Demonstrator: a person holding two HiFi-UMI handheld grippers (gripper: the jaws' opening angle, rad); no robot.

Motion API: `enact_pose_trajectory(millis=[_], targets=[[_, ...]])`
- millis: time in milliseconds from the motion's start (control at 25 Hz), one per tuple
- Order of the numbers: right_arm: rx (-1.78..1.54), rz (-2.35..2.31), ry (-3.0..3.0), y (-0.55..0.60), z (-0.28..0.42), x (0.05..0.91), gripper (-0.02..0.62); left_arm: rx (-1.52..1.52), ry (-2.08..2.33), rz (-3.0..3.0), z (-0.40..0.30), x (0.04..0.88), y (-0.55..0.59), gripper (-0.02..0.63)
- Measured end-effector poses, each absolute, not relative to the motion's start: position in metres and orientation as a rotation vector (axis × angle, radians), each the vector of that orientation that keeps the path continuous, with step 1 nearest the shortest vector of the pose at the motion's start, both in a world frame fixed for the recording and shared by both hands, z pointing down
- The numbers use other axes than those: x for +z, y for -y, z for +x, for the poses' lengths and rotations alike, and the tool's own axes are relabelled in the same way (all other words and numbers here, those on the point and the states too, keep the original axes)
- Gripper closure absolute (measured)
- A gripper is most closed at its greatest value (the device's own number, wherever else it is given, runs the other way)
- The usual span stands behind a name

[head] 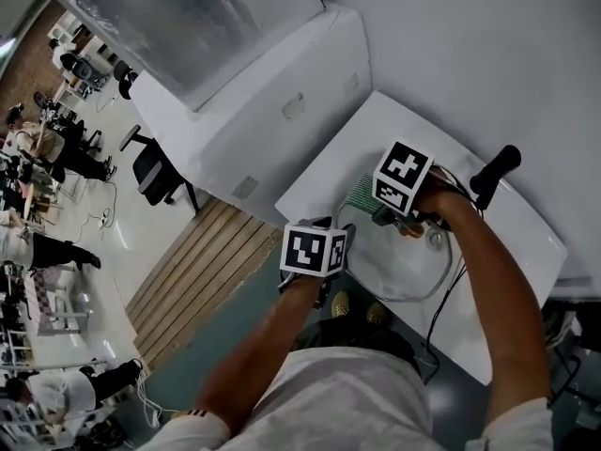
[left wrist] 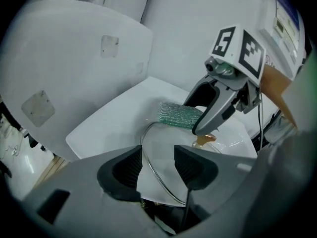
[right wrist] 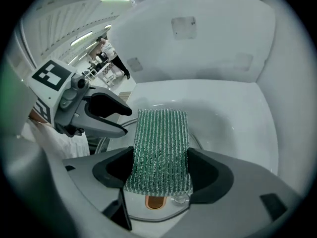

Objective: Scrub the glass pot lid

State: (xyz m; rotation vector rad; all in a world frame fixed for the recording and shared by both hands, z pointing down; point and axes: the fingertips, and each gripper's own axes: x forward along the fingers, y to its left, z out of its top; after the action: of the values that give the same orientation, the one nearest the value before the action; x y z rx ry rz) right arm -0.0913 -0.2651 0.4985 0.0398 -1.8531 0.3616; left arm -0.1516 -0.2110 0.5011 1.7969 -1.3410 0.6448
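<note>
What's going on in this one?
A person with a gripper in each hand is working over a glass pot lid that lies on a white table. The right gripper is clamped on a green scrubbing pad, held over the lid. The left gripper is open at the lid's near rim and is not gripping it.

smooth clear glass lid (head: 399, 266) — rough, glittery scrubber (right wrist: 161, 148).
</note>
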Motion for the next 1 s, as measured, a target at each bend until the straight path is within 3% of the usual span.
enact_pose_trajectory(millis=[480, 1000], targets=[[0.498, -0.110, 1.670, 0.253, -0.106, 0.541, 0.258, 0.632, 1.305, 1.760, -0.149, 0.511, 0.206, 0.400], [0.788, 0.164, 1.659, 0.285, -0.071, 0.541, 0.258, 0.602, 1.287, 1.791, -0.150, 0.514, 0.207, 0.402]])
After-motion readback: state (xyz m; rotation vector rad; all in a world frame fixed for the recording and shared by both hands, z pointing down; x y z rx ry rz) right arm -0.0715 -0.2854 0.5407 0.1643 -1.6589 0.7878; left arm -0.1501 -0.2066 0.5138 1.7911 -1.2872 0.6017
